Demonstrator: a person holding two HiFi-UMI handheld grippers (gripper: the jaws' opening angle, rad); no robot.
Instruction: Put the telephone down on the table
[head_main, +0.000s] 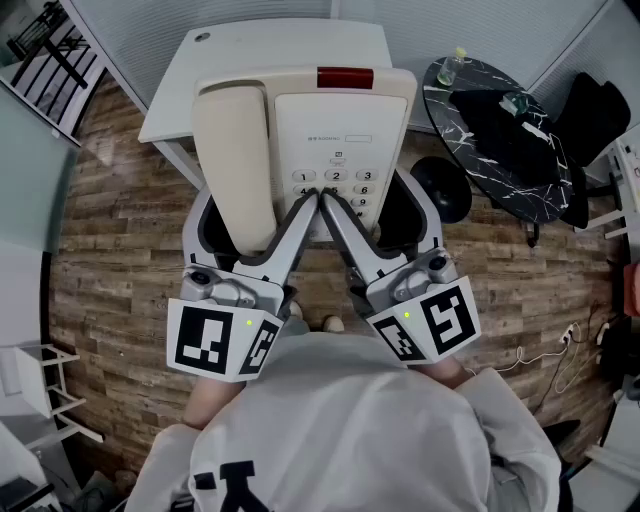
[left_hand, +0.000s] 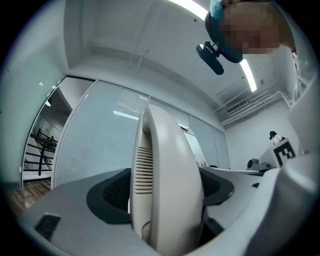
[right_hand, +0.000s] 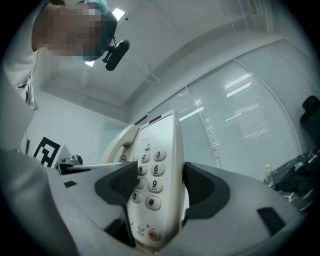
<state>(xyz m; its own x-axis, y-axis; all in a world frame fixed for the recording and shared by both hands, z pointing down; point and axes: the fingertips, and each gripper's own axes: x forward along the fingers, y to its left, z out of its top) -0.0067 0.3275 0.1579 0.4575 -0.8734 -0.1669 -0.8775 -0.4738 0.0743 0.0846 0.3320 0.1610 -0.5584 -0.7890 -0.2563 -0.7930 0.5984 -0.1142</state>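
Telephone (head_main: 300, 140): being held up in the air by both tongs, between the person and the white surface (head_main: 200, 80), and covering that surface's near part in the head view.
Handset (head_main: 232, 160): lying in its cradle on the telephone's left side, with its near end hidden behind the left tongs.
Left tongs (head_main: 255, 215): gripping the handset side of the telephone. In the left gripper view (left_hand: 167, 195) both dark pads are pressing against the cream body, which is filling the gap edge-on.
Right tongs (head_main: 375, 205): clamping the keypad side. In the right gripper view (right_hand: 160, 185) one pad is covering part of the keypad (right_hand: 147, 172) and the other is pressing on the back.
Hard to make out: the telephone's underside and near edge are staying out of sight, and the lowest keys are being blocked by the inner fingers in the head view.
Cut off: the person (head_main: 340, 420) is showing only as a white top at the near edge.
Far right: a round dark surface (head_main: 470, 90) is carrying a small bottle (head_main: 458, 60); the rest of what it is carrying is too dark to name.
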